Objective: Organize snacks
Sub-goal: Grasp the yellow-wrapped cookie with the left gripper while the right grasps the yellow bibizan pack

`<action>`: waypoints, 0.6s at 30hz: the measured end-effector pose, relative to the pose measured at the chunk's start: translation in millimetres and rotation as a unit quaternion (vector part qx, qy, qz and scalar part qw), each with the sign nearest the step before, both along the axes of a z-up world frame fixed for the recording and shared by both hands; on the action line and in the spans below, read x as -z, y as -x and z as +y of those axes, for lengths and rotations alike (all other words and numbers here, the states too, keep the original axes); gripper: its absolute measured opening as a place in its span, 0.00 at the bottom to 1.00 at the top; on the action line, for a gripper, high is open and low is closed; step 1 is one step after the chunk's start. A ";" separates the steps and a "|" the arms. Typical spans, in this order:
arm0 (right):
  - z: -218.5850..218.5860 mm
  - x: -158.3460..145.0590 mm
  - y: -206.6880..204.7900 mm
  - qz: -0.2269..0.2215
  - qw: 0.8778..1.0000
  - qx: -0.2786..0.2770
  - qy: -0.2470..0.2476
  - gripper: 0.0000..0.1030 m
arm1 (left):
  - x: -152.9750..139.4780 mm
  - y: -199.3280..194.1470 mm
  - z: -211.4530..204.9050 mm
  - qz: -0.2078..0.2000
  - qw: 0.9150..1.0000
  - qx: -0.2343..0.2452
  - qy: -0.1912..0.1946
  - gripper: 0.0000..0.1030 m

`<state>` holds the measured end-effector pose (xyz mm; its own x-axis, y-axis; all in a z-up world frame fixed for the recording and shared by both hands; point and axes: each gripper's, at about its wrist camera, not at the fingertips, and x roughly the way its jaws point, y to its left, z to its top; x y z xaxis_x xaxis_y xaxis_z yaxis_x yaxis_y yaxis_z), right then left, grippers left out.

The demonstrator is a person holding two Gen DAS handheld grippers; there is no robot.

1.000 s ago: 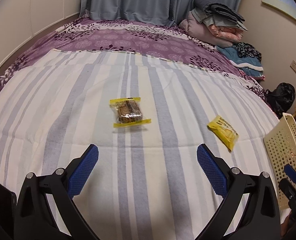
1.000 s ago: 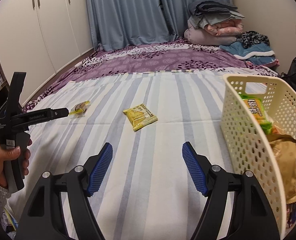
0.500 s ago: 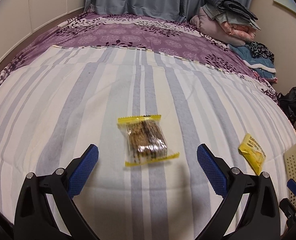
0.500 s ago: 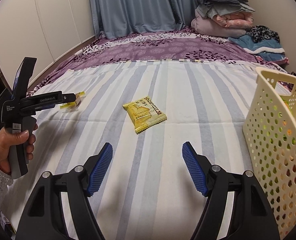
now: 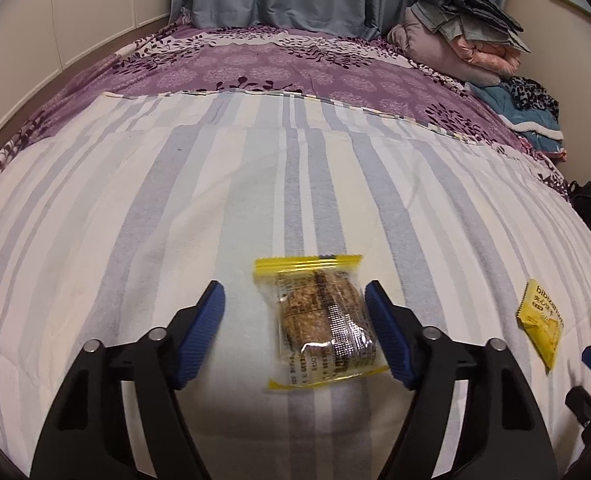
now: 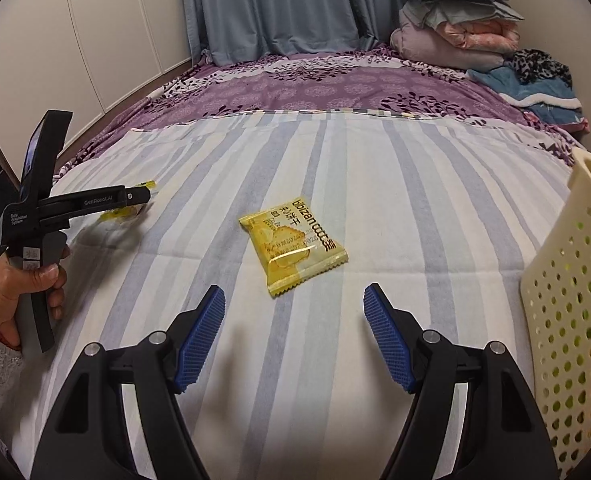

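1. Striped bedspread (image 5: 143, 208) underneath, purple quilt (image 5: 279, 76) beyond, folded bedding (image 6: 459, 36) in the far corner.
2. Left gripper (image 5: 295, 332) closing around the clear bar packet (image 5: 321, 326) — right pad touching or nearly so, left pad apart.
3. Right gripper (image 6: 293, 338) half open, empty — yellow packet (image 6: 295, 248) just ahead, cream basket (image 6: 567, 320) at right.

two snack packets lie on the striped bedspread (image 6: 375, 184): one clear cereal bar packet (image 5: 321, 320) near left and one yellow packet (image 6: 293, 246) further right. one perforated cream basket (image 6: 567, 320) stands at right. two grippers, one hand (image 6: 19, 292) visible.
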<state>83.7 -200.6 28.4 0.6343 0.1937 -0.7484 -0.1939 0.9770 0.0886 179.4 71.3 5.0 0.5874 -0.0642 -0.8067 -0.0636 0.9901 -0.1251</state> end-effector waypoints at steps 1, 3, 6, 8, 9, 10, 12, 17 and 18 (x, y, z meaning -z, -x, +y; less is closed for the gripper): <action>1.5 0.1 -3.9 -0.001 1.000 -0.003 0.001 0.70 | -0.4 0.4 1.0 -0.001 1.000 0.001 0.001 0.68; 4.6 1.4 -10.0 -0.001 1.000 -0.007 0.004 0.70 | -0.3 0.4 2.0 -0.003 1.000 0.003 0.000 0.66; 9.0 3.5 -19.1 -0.001 1.000 -0.017 0.009 0.70 | -0.4 0.9 3.5 -0.006 1.000 0.004 0.001 0.63; 10.2 5.9 -26.1 0.006 1.000 -0.020 0.006 0.70 | -0.6 1.6 3.8 -0.007 1.000 0.006 0.001 0.63; 10.3 6.9 -30.5 0.010 1.000 -0.021 0.003 0.70 | -0.4 1.9 4.0 -0.007 1.000 0.007 0.001 0.63; 10.2 7.3 -34.0 0.012 1.000 -0.021 0.002 0.70 | -0.3 2.1 4.0 -0.008 1.000 0.008 0.001 0.63; 10.9 6.8 -40.1 0.011 1.000 -0.020 0.008 0.70 | -0.2 2.1 4.9 -0.008 1.000 0.009 0.003 0.63; 12.2 9.4 -56.2 0.017 0.999 -0.032 0.026 0.70 | 0.0 2.6 5.8 -0.009 1.000 0.009 0.006 0.63; 13.7 10.6 -59.1 0.018 0.999 -0.035 0.031 0.70 | 0.0 2.6 5.9 -0.009 1.000 0.009 0.006 0.63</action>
<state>142.8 -186.9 17.9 0.5932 0.1892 -0.7825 -0.2588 0.9652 0.0373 176.7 77.2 5.0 0.6010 -0.0850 -0.7947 -0.0429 0.9895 -0.1382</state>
